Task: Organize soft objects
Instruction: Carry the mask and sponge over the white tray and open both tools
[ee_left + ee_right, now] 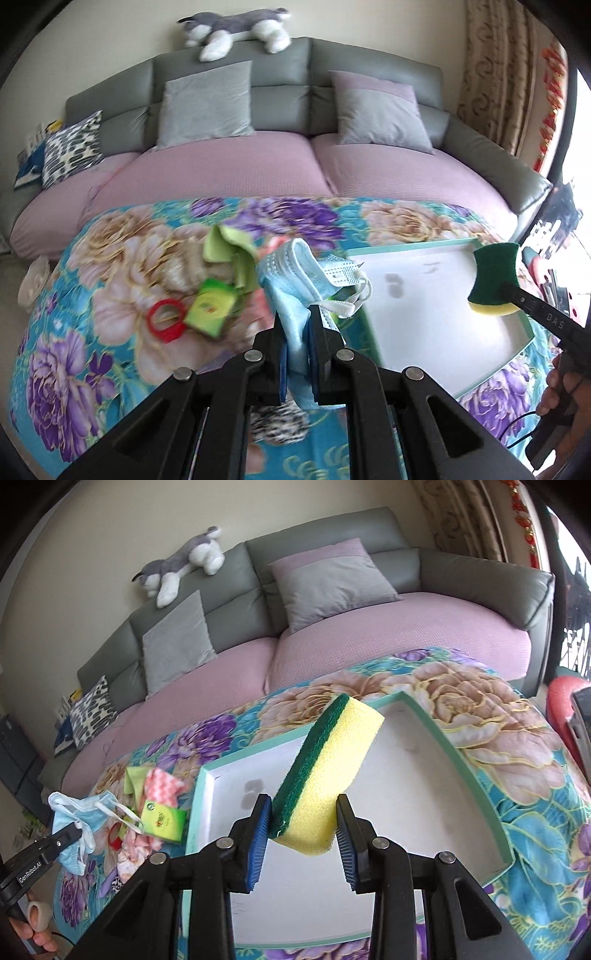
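My left gripper (297,325) is shut on a light blue face mask (295,273) with white ear loops and holds it above the floral table. The mask also shows in the right wrist view (88,808). My right gripper (303,823) is shut on a yellow sponge with a green scouring side (332,760), held above the white tray with a teal rim (476,775). The sponge (493,278) and tray (417,249) also show in the left wrist view.
A green cloth (225,247), a green packet (210,306) and a red ring (166,319) lie on the floral cover (110,258) left of the tray. A pink zigzag cloth (162,786) lies there too. A sofa (229,177) with cushions stands behind.
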{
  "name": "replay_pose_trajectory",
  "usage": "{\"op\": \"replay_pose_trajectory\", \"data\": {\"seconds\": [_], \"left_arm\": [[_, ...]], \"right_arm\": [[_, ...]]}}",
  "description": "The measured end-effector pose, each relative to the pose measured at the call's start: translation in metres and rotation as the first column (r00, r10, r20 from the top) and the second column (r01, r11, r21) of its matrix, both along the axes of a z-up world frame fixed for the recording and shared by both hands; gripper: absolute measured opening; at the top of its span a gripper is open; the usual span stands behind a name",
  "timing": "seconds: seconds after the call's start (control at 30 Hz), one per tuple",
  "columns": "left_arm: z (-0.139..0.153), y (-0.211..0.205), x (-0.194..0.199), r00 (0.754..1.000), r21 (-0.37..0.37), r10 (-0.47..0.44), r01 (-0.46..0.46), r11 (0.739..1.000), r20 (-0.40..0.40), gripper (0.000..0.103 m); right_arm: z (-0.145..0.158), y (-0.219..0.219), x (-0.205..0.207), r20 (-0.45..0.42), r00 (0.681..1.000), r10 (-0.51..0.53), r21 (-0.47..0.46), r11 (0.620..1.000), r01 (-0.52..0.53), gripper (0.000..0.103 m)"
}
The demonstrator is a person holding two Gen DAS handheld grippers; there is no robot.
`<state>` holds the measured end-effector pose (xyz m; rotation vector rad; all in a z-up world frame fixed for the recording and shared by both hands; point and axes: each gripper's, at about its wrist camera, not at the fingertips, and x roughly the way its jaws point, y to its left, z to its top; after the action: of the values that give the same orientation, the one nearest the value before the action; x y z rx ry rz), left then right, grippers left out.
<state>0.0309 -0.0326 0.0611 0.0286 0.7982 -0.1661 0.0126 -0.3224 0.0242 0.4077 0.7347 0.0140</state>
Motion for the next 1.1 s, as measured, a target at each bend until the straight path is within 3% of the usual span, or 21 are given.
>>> {"op": "replay_pose_trajectory", "data": {"seconds": [0.33,0.6,0.83,1.1], "left_arm": [[-0.002,-0.064,0.024,0.993,-0.031,-0.115,0.115,0.993,0.012,0.010],[-0.036,-0.094,0.050,0.988,-0.045,-0.157,0.157,0.987,-0.005,0.010],[-0.069,-0.101,0.071,0.988,-0.092,-0.143,0.137,0.986,-0.064,0.011],[-0.078,-0.109,0.080,0.988,-0.091,-0.146,0.141,0.986,-0.057,0.011]], "right_arm": [[-0.008,-0.024,0.000,0.010,0.999,-0.036,0.030,0.999,0.036,0.036],[-0.025,-0.028,0.014,-0.016,0.999,-0.036,0.040,0.999,0.036,0.036],[-0.034,-0.032,0.021,-0.023,0.998,-0.050,0.053,0.997,0.051,0.037],[-0.039,-0.032,0.027,-0.034,0.998,-0.058,0.042,0.997,0.060,0.037]]}}
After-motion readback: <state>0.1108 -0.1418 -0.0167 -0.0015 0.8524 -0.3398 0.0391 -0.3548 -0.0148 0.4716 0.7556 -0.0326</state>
